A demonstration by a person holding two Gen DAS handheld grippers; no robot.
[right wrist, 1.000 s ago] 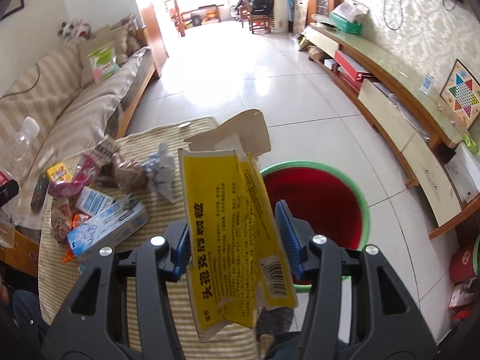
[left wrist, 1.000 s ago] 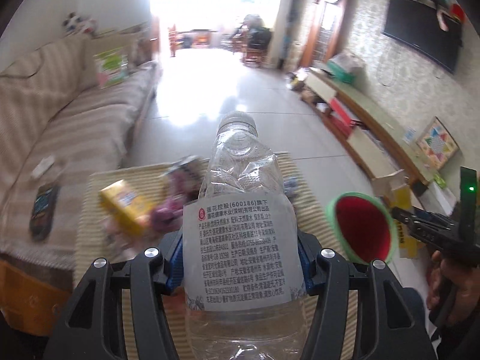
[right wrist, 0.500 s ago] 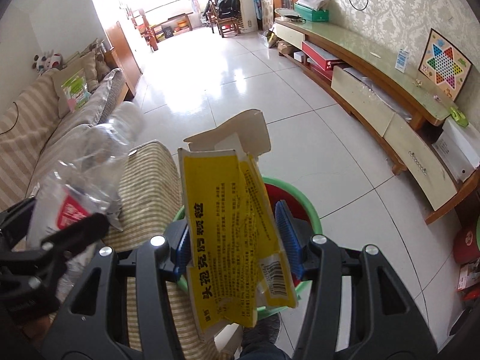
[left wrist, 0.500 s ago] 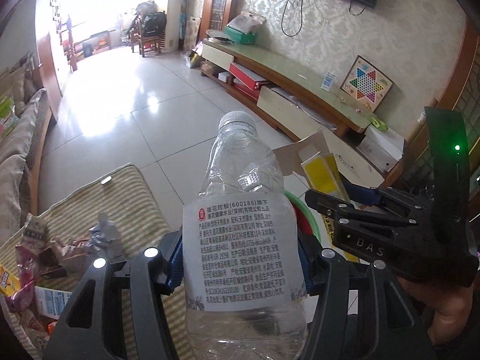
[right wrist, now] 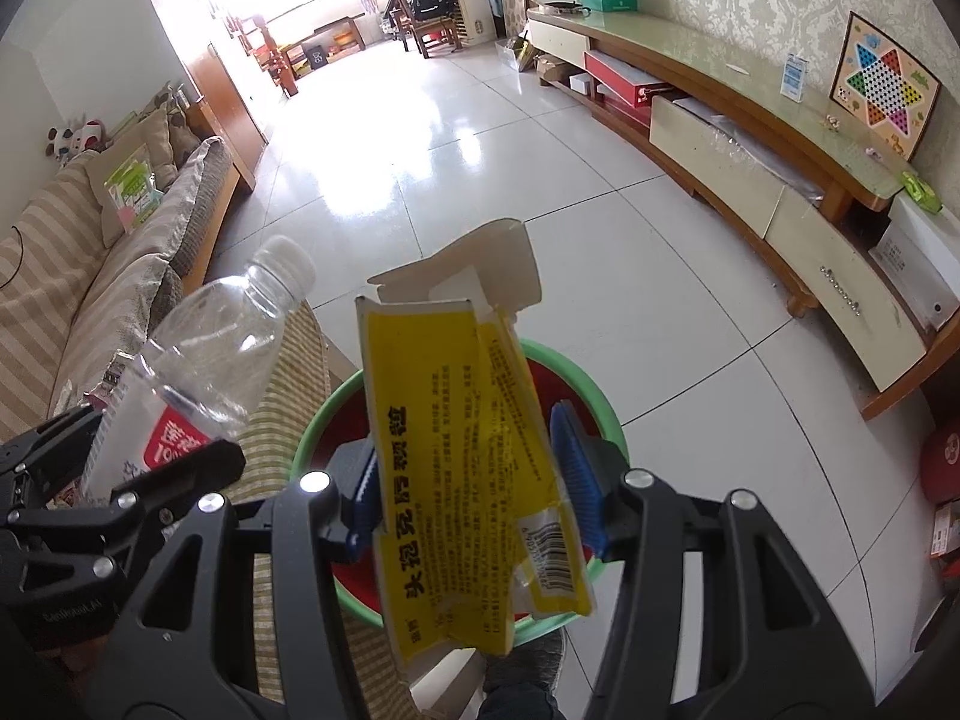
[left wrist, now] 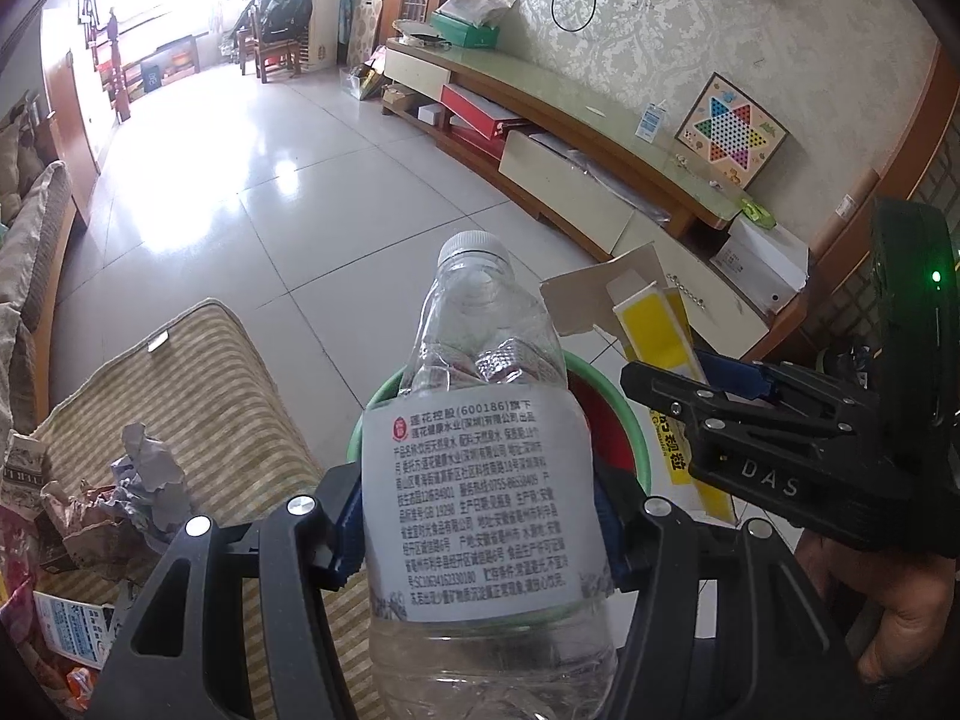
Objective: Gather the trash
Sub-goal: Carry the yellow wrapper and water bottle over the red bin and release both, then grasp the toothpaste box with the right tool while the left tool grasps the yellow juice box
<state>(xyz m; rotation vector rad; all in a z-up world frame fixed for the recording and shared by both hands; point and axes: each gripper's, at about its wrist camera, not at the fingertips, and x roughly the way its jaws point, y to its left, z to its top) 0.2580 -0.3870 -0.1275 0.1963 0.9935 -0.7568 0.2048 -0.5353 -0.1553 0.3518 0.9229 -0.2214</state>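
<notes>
A striped table stood on pale tiles, a low cabinet ran along the papered wall, and a sofa lay at the far side. Just beside the table's edge sat the bin, green-rimmed and red inside. The left gripper was clamped on a clear bottle, label facing the camera, cap pointing away, above the bin's near rim. The right gripper pinched a flattened yellow box, its torn flap up, over the bin's mouth. The two loads hung close together, not touching. Crumpled paper and wrappers lay on the table beside the left gripper.
</notes>
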